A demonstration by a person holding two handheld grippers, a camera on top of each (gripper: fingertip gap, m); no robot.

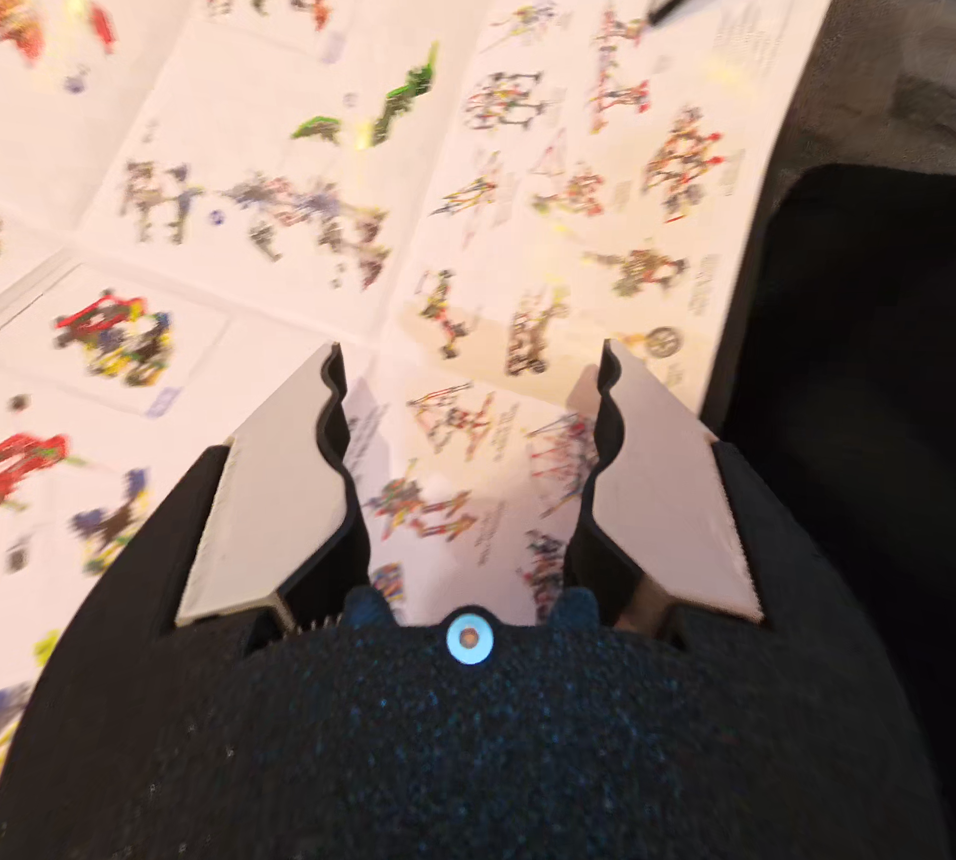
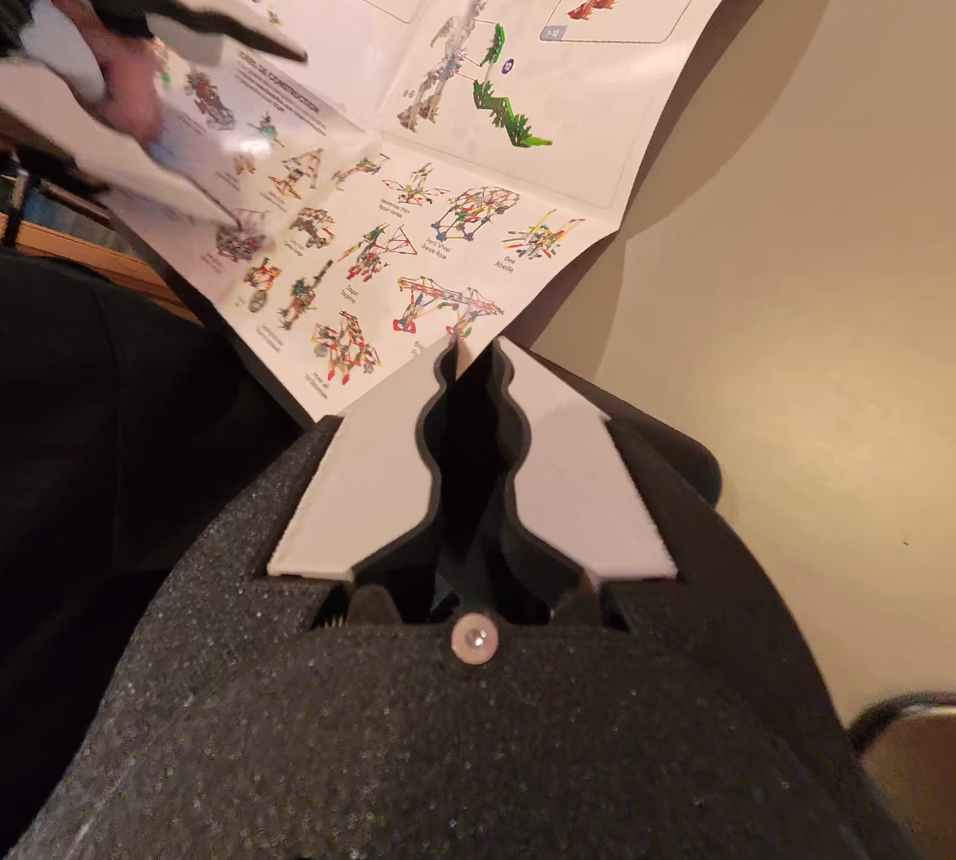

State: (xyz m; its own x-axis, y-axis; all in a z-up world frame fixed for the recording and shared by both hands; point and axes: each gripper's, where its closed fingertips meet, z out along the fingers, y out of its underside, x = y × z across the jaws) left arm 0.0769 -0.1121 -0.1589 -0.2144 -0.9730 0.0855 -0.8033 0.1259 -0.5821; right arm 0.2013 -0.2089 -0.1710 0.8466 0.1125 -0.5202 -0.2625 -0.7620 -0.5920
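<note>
Item: large folded paper sheet (image 2: 465,136), white, glossy, printed with coloured pictures of toy models built from rods. It is unfolded and held up in the air, bowed along its creases, not lying flat on anything that can be seen.

Right gripper (image 2: 468,343): jaws nearly closed, pinching the near corner of the sheet at its very edge. Only a sliver of paper sits between the tips.

Left gripper (image 1: 468,349): jaws wide apart, nothing between them. It hovers over the printed face of the sheet (image 1: 517,214); the right wrist view shows it blurred at upper left (image 2: 235,134), close to or touching the page, which of the two I cannot tell.

Surroundings: cream wall (image 2: 776,318) behind the sheet; a dark mass, perhaps clothing (image 1: 853,369), beside it; a strip of wood (image 2: 93,255) at left, possibly a desk edge.

Risks, as judged:
- The grip is shallow and on one corner. A tug or twist could slip the paper free or tear it.
- Glossy paper sags under its own weight; the crease may buckle.
- The open gripper pressing on an unsupported page could crumple it or pull it from the pinch.
</note>
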